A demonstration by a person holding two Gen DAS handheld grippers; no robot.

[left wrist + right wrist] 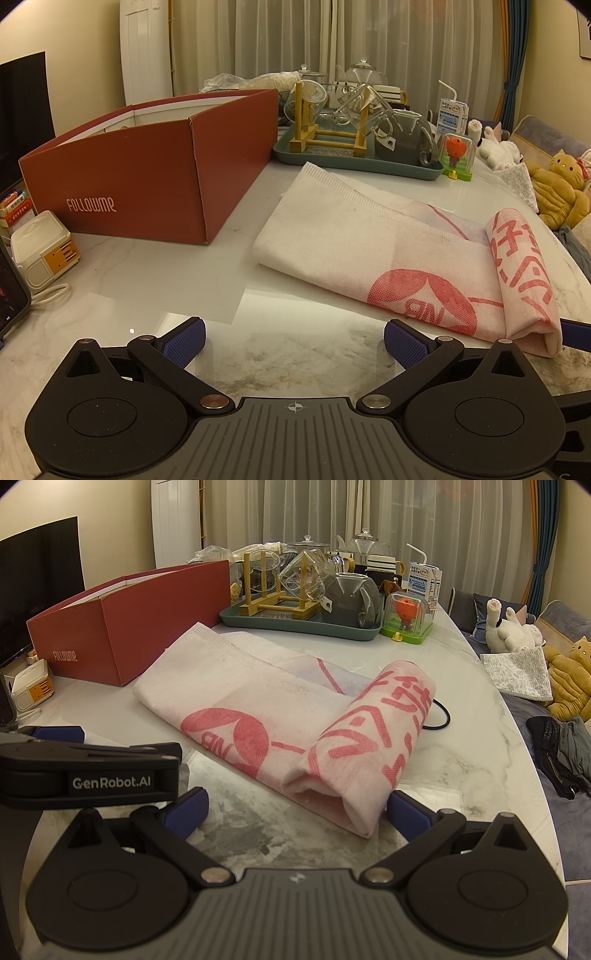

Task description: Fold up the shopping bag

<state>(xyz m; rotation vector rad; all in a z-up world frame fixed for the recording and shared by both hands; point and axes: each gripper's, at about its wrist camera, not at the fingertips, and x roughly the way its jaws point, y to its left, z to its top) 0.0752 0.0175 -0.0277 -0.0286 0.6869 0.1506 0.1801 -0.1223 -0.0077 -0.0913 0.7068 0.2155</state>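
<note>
A white shopping bag with red print [373, 240] [236, 701] lies flat on the marble table, folded into a long strip. Its right end is rolled over into a thick fold [524, 280] [369, 746]. My left gripper [293, 343] hangs open over bare table, just left of the bag's near edge, with nothing between its blue pads. My right gripper [295, 812] is open too. The rolled end's near corner lies between its fingers, close against the right pad [408, 812]. The left gripper's body [88, 771] shows at the left of the right wrist view.
A red cardboard box [147, 166] stands at the back left. Behind the bag is a green tray [354, 158] with glassware, a milk carton [452, 116] and a small toy in a dome [456, 155]. A black hair tie [441, 716] lies right of the roll. Plush toys sit beyond the table's right edge.
</note>
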